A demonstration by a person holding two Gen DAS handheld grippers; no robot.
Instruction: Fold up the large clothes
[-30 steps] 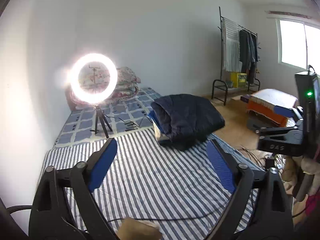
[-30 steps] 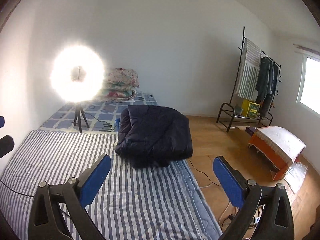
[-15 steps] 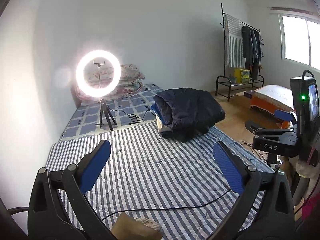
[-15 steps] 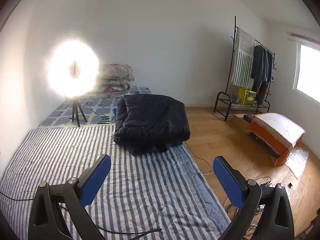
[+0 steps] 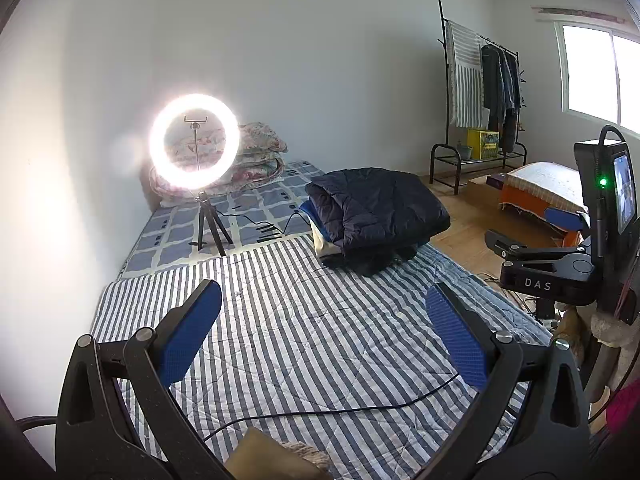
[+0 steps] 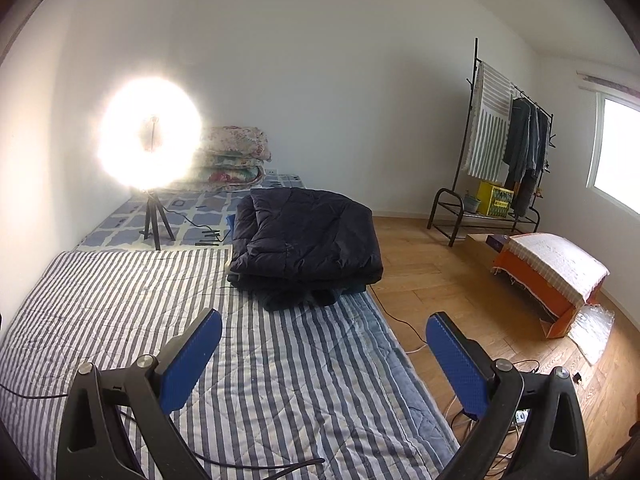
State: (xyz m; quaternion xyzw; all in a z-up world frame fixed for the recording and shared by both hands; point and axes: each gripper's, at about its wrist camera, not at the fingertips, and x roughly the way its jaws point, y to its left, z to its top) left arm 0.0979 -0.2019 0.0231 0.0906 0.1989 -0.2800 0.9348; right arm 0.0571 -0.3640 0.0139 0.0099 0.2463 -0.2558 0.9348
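A folded dark navy quilted jacket (image 5: 380, 210) (image 6: 306, 240) lies on top of a small stack of other folded clothes at the far right edge of the striped mattress (image 5: 312, 340) (image 6: 120, 304). My left gripper (image 5: 324, 320) hovers open over the near part of the mattress, well short of the stack, with nothing between its blue pads. My right gripper (image 6: 324, 344) is open too, over the mattress's right side, empty and apart from the jacket. The right gripper's body and screen (image 5: 560, 264) show at the right of the left wrist view.
A lit ring light on a tripod (image 5: 195, 142) (image 6: 150, 136) stands at the back left, its cable (image 5: 320, 412) trailing across the mattress. Folded floral quilts (image 5: 256, 156) lie against the wall. A clothes rack (image 6: 504, 152) and an orange covered box (image 6: 552, 276) stand on the wooden floor.
Both grippers have sunk slightly and both views have drifted a little. The left jaws stand a bit wider than a second ago. The jacket stack has not moved.
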